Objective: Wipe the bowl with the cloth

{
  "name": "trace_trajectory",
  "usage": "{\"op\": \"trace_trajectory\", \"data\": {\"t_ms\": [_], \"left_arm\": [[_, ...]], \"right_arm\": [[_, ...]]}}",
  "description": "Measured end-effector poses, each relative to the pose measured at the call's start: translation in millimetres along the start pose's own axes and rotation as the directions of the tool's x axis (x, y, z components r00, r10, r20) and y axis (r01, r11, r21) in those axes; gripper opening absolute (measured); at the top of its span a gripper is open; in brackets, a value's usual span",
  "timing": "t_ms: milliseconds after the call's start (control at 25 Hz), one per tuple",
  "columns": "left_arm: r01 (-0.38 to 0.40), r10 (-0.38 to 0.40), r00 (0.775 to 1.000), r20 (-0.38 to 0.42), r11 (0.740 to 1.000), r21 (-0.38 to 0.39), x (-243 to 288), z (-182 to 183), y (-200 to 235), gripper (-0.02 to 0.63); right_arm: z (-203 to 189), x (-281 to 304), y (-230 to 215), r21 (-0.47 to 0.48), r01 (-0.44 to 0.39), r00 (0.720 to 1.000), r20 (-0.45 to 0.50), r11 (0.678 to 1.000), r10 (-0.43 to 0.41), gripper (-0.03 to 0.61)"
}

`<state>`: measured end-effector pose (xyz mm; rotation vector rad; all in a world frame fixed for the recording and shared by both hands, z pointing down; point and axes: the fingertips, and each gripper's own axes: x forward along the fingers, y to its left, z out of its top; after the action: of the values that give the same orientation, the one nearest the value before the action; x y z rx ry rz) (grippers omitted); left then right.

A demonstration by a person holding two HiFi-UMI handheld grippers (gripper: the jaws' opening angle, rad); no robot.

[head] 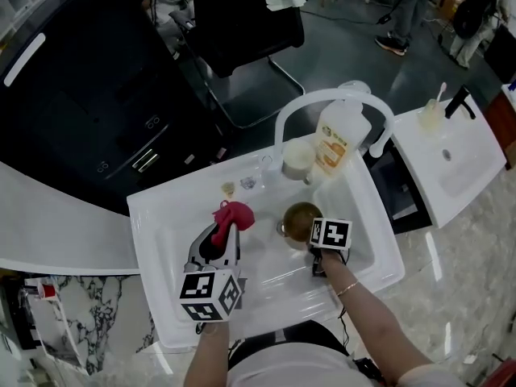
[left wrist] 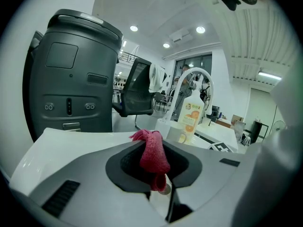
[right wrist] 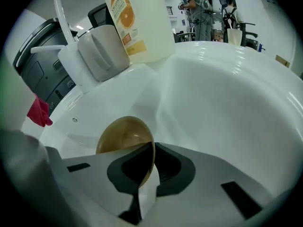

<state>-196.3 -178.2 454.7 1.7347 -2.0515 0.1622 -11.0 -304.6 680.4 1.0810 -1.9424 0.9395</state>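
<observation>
White sink [head: 165, 240] under brown bowl [head: 300, 220], black chair [head: 242, 22] behind; grey floor [head: 347, 39]

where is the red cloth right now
In the head view, the cloth is pinched in the left gripper, over the sink, just left of the bowl.
</observation>
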Motion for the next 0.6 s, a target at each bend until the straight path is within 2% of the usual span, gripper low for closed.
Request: {"op": "trace_trajectory", "data": {"t_ms": [600], "left_arm": [[-0.029,0.027,0.999,-0.047,0.999,-0.035,6,-15,5,0.084]], "right_arm": [[-17,32,-9,-0.015,0.011,0.998,-0.068,1.0,-0.012,0.018]]}}
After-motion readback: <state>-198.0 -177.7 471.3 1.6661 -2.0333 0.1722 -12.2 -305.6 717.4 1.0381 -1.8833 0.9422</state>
